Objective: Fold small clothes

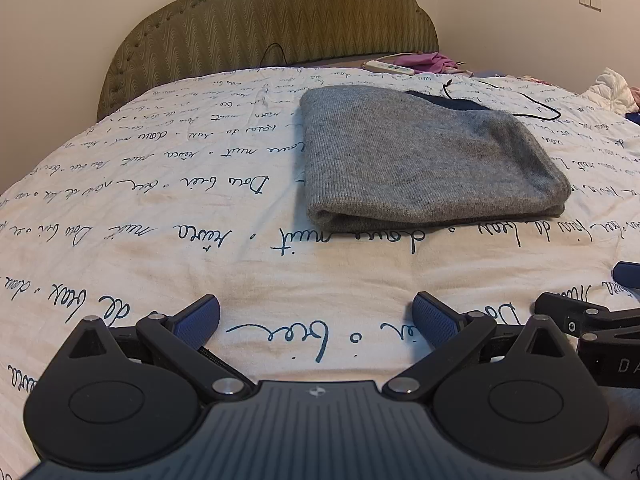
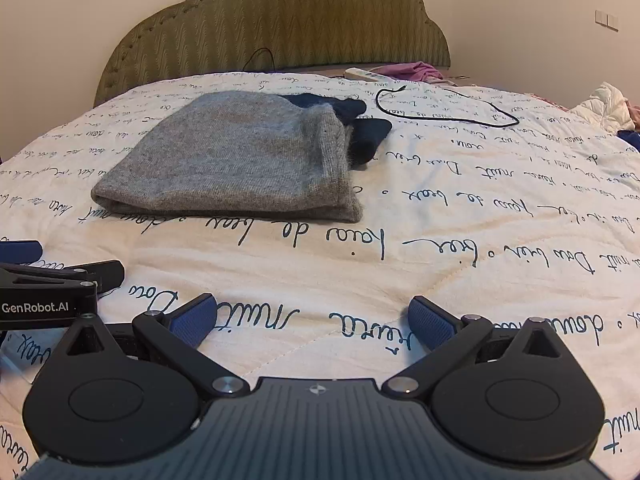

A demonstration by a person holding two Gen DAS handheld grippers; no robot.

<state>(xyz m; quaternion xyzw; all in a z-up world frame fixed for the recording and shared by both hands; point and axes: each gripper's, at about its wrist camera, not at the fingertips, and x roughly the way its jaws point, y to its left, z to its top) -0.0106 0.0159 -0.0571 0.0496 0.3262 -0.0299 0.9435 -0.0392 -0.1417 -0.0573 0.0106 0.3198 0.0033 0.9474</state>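
Observation:
A grey knitted garment lies folded into a thick rectangle on the white bedspread, its rolled fold edge facing me. Dark navy cloth pokes out from its far right end. My left gripper hovers open over bare bedspread, well short of the garment, nothing between its blue pads. My right gripper is likewise open and empty, with the grey garment ahead to its left. Each gripper shows at the edge of the other's view: the right one and the left one.
A padded olive headboard stands at the far end of the bed. A thin black cable loops on the bedspread right of the garment. A white power strip, pink cloth and white bundled fabric lie far right.

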